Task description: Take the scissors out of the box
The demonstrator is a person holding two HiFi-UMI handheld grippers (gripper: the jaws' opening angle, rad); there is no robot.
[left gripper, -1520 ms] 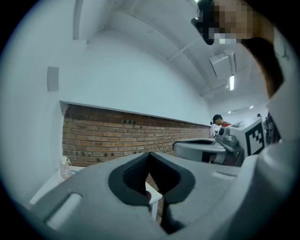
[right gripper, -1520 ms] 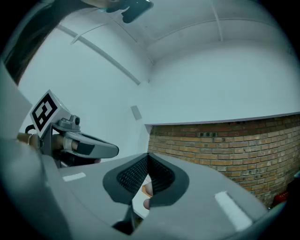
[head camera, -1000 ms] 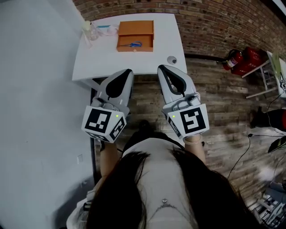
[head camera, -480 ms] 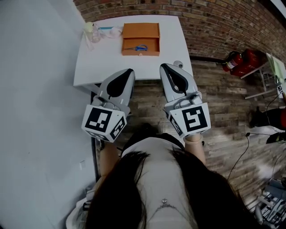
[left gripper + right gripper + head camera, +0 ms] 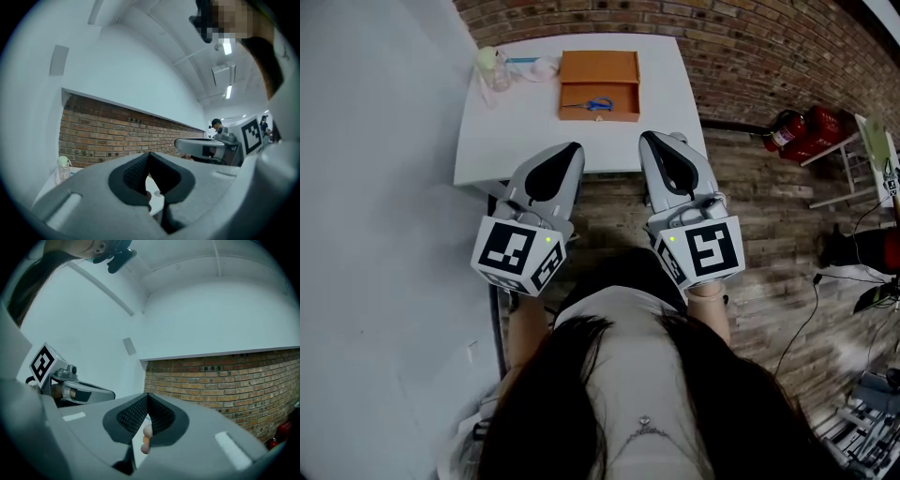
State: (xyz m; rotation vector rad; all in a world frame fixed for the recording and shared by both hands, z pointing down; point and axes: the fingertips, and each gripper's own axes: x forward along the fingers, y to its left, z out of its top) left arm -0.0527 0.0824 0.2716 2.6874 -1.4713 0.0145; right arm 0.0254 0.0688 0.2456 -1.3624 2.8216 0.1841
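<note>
An open orange box [image 5: 599, 84] sits toward the back of a white table [image 5: 516, 122], and blue-handled scissors [image 5: 592, 105] lie inside its front half. My left gripper [image 5: 572, 148] hovers at the table's front edge, well short of the box, its jaws shut with nothing between them. My right gripper [image 5: 647, 138] is level with it on the right, likewise shut and empty. In the left gripper view the jaws [image 5: 149, 153] meet at the tip. The right gripper view shows its jaws [image 5: 147, 394] closed toward a brick wall.
A pale bottle [image 5: 490, 66] and small items stand at the table's back left corner. A grey wall runs along the left and a brick wall behind. A red fire extinguisher [image 5: 787, 127] lies on the wooden floor to the right.
Both grippers have moved forward toward the table, and the table and box now sit slightly nearer in the head view. The jaws stayed shut.
</note>
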